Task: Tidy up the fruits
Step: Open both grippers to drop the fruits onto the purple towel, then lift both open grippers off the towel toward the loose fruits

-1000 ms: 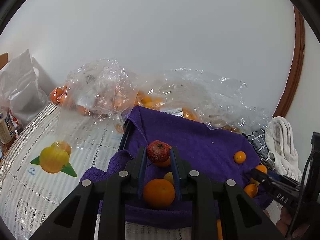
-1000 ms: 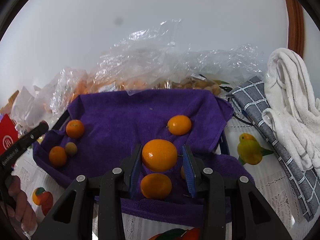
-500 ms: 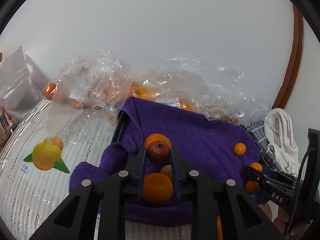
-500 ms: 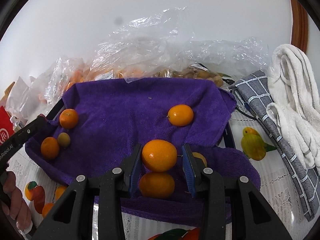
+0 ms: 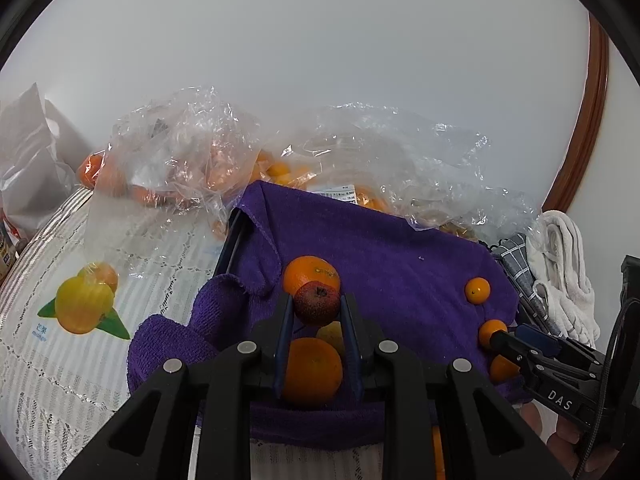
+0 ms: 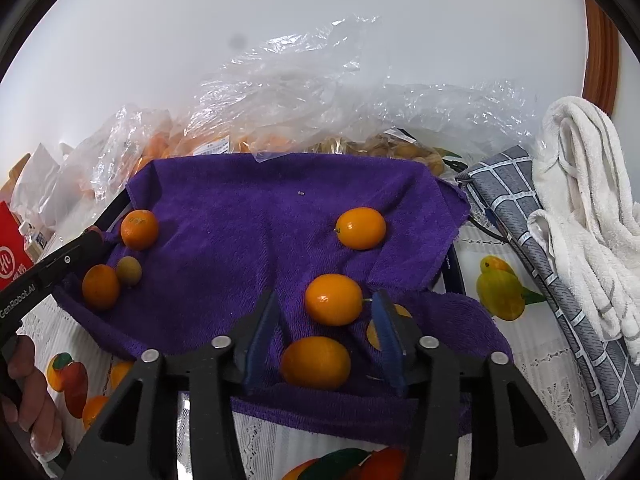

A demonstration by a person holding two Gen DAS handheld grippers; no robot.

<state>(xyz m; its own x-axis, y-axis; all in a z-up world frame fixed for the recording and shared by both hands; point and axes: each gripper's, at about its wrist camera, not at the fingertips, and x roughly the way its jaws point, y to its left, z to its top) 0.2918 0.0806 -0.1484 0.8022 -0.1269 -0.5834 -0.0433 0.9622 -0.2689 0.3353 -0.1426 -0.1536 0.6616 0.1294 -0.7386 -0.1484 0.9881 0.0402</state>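
white towel (image 6: 588, 208), grey checked cloth (image 6: 532, 216)

Plain white wall (image 5: 340, 60), brown wooden trim (image 5: 588, 120) at right, lace-patterned fruit-print tablecloth (image 5: 60, 360) below.

My left gripper (image 5: 316, 312) is black with blue pads, and the fruit (image 5: 317, 305) in it is dark red, speckled. My right gripper (image 6: 326, 312) is the same black and blue; the kumquat (image 6: 334, 299) between its opening jaws is bright orange. The towel (image 6: 248, 220) is deep purple. The bench (image 5: 48, 364) cloth is white lace with yellow and orange printed fruit on green leaves. One cloth (image 6: 560, 280) is grey with a white grid, another (image 6: 588, 200) plain white. The bags (image 5: 180, 152) are clear.
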